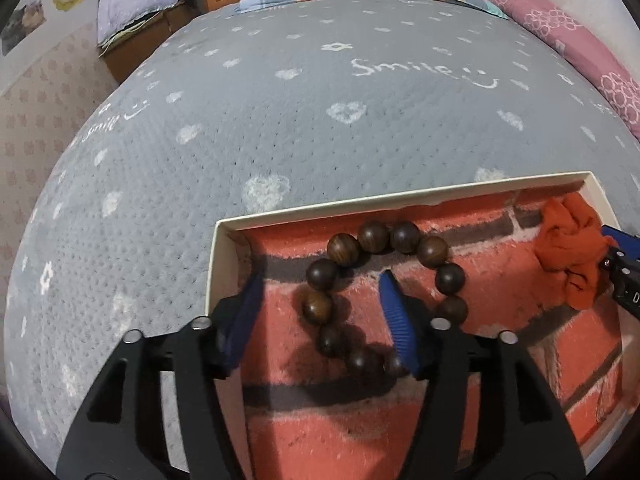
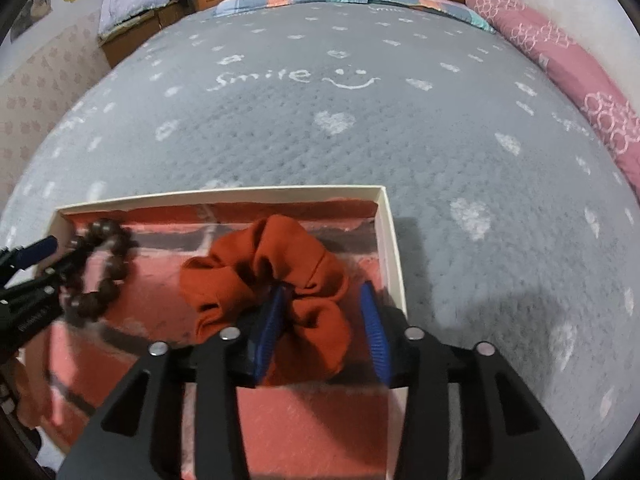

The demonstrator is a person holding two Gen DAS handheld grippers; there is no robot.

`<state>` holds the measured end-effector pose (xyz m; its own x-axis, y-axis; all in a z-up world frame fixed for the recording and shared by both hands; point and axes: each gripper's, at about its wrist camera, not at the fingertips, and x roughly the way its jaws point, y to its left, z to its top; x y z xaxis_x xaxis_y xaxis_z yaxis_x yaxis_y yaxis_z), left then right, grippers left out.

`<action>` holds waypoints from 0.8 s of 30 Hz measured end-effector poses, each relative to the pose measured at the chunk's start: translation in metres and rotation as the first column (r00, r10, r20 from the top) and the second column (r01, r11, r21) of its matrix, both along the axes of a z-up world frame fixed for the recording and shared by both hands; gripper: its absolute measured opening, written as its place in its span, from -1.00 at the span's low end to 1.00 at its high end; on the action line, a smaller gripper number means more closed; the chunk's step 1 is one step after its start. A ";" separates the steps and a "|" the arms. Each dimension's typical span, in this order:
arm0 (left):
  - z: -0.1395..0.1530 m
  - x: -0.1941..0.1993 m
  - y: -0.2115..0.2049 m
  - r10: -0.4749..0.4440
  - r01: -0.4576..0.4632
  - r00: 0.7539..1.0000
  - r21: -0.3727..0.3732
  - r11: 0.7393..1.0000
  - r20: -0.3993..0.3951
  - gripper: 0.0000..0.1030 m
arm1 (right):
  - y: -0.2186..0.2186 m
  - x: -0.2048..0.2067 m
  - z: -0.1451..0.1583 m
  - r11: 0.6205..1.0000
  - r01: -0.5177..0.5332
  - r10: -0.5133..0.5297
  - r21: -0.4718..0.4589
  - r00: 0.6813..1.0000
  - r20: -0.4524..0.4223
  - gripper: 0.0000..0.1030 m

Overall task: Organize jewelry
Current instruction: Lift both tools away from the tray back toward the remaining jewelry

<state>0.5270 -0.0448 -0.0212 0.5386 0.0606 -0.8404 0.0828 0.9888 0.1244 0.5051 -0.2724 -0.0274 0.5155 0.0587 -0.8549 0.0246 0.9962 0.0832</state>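
A shallow white box [image 1: 404, 194] lined with brick-patterned red cloth is set on a bed covered by a grey blanket [image 1: 320, 120]. A bracelet of dark wooden beads [image 1: 374, 236] is seen lying in the box's left part. The left tongs [image 1: 320, 304] are spread wide, 1 side of the bracelet lying between the blue pads [image 1: 394, 320], ungripped. An orange scrunchie [image 2: 260, 276] lies towards the right; the right tongs [image 2: 322, 312] are parted around 1 fold of it, not clamped.
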 end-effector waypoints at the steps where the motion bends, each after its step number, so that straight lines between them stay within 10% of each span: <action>1: 0.007 -0.006 -0.001 -0.009 0.009 1.000 0.007 1.000 0.016 0.42 | -0.001 -0.003 0.003 1.000 -0.003 0.003 0.012 1.000 0.004 0.08; 10: 0.052 -0.059 0.012 -0.051 0.049 0.995 0.017 0.999 0.092 0.87 | -0.011 -0.052 0.047 0.999 -0.032 0.032 -0.003 0.997 0.076 0.54; 24: 0.073 -0.145 0.075 0.048 -0.044 0.992 -0.037 0.998 0.118 0.90 | -0.043 -0.141 0.070 0.996 0.057 -0.049 -0.066 0.991 0.122 0.73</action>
<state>0.3819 0.0305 0.0513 0.6317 0.0601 -0.7729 0.0237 0.9950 0.0967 0.3644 -0.3151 0.0429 0.6158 -0.0288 -0.7874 0.0715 0.9972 0.0194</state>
